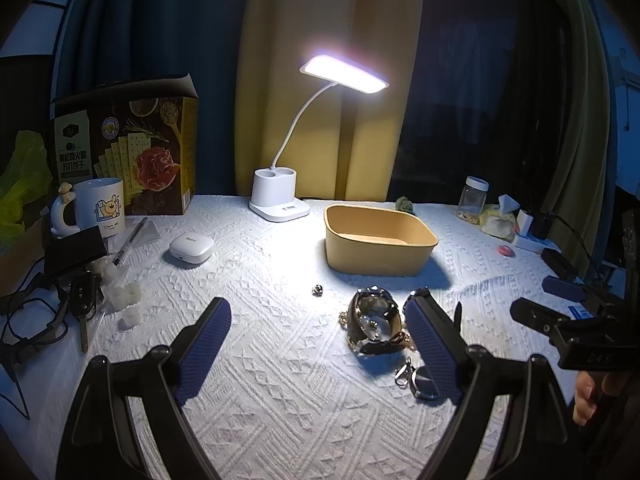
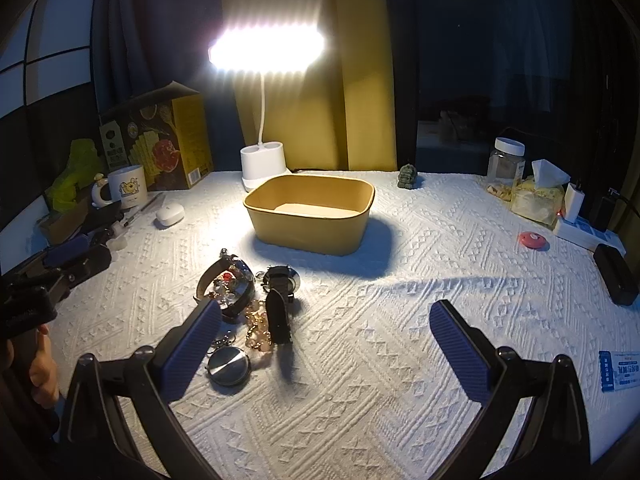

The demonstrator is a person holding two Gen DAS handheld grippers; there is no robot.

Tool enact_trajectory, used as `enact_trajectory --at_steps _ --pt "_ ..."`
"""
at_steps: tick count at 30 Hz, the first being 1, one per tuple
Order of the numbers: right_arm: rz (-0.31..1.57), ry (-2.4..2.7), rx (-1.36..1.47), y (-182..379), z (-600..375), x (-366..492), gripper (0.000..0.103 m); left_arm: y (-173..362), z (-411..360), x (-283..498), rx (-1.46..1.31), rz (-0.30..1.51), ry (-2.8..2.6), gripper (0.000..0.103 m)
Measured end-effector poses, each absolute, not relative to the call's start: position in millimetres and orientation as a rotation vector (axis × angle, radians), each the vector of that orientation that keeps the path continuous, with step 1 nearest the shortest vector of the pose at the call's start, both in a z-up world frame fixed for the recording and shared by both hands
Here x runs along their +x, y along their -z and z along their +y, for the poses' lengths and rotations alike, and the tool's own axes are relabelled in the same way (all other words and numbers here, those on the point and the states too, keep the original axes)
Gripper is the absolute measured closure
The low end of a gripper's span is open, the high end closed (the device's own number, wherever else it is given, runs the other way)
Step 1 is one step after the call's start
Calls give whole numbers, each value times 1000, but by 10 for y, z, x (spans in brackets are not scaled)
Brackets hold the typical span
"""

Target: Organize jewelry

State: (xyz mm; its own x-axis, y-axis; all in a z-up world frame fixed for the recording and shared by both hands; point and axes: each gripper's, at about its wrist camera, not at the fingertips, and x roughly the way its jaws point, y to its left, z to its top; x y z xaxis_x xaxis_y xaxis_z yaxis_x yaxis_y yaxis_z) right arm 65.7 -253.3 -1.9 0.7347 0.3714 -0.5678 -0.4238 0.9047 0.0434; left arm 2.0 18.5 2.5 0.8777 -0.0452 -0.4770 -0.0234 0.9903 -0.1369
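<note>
The pile of jewelry [image 2: 248,300] lies on the white cloth [image 2: 380,360], near the yellow box [image 2: 310,216], which looks empty. In the pile are a watch with a dark strap [image 1: 374,322], a gold chain [image 2: 258,330] and a round silver piece [image 2: 229,366].

From the right gripper [image 2: 324,344] the pile sits at about ten o'clock, just beside its left finger. From the left gripper [image 1: 320,340] it sits at about two o'clock, touching or almost touching its right finger.

Both grippers are spread wide and hold nothing. I think either could reach first. The box waits at twelve o'clock.
</note>
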Motion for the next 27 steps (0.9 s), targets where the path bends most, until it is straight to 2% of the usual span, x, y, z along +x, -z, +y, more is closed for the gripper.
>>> enact_trajectory --at_steps 6,11,14,16,19,23,24,27 --pt "615 -453 -111 -19 -2407 812 2 -43 304 64 -168 491 -9 14" --pt "649 -474 -139 5 -2209 1021 8 14 463 140 -194 511 -35 14" --pt "691 -478 -152 78 -2065 1178 23 76 595 203 -215 529 -54 14" --pt "727 -483 -159 158 -1968 1287 38 110 663 246 -223 540 -64 14" --pt "789 -503 -173 302 -1827 1426 53 155 728 313 -223 557 -76 14" --pt "843 -549 -188 454 -1702 1502 56 210 757 403 -222 587 -81 14" --pt "856 -553 -194 497 -1682 1520 61 220 748 421 -221 594 -80 14" --pt "877 -558 -180 555 -1710 1564 87 259 686 500 -209 627 -67 14"
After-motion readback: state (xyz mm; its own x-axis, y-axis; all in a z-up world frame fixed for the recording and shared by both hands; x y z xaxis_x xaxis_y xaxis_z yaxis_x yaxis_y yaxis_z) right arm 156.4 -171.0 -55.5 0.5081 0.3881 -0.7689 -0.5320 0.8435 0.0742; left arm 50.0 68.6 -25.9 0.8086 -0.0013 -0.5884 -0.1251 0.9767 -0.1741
